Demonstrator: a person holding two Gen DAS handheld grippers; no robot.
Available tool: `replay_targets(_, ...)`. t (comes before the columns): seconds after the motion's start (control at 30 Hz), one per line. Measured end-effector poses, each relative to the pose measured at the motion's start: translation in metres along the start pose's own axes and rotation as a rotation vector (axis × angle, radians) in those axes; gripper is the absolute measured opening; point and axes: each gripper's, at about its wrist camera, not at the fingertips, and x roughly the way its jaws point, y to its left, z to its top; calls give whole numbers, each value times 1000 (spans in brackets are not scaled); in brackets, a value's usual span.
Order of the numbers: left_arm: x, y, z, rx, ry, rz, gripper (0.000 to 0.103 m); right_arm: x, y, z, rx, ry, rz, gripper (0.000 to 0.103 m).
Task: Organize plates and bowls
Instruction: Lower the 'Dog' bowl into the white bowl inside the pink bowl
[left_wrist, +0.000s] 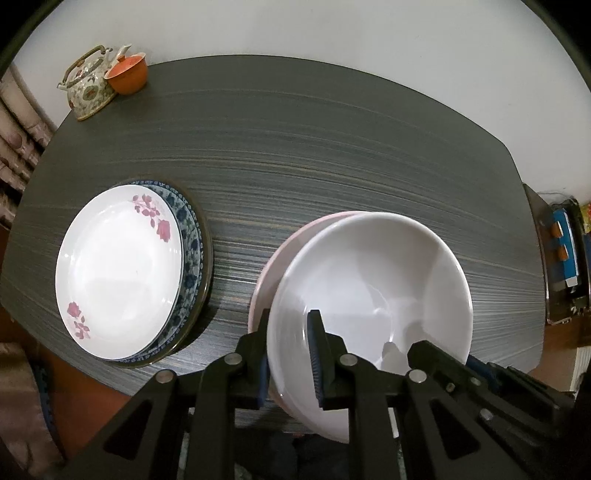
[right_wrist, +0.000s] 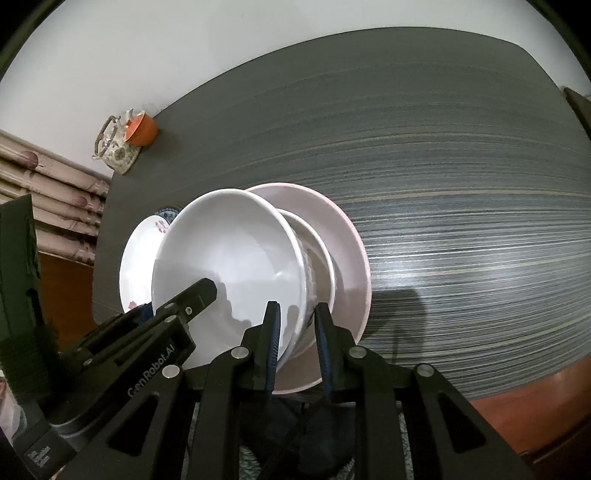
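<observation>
A large white bowl (left_wrist: 369, 280) is held by its rim from two sides and leans a little. My left gripper (left_wrist: 290, 354) is shut on its left rim, one finger inside and one outside. My right gripper (right_wrist: 298, 332) is shut on the opposite rim of the white bowl (right_wrist: 229, 258); it also shows in the left wrist view as the right gripper (left_wrist: 458, 363). The left gripper (right_wrist: 170, 306) shows in the right wrist view too. Just under the held bowl sits a smaller white bowl (right_wrist: 319, 251) in a wide pink dish (right_wrist: 351, 236). I cannot tell whether the bowls touch.
Left of the bowls stands a stack of plates: a white plate with pink flowers (left_wrist: 118, 273) on a blue patterned plate (left_wrist: 190, 236). A flowered teapot (left_wrist: 88, 86) and an orange cup (left_wrist: 127, 75) occupy the dark striped table's (left_wrist: 332, 147) far left corner. Clutter lies beyond the right edge.
</observation>
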Motion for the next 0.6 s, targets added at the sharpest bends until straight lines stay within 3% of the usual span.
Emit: replay_targets(0.6, 2, -1, 4, 23, 9, 6, 22, 6, 1, 1, -12, 3, -30, 22)
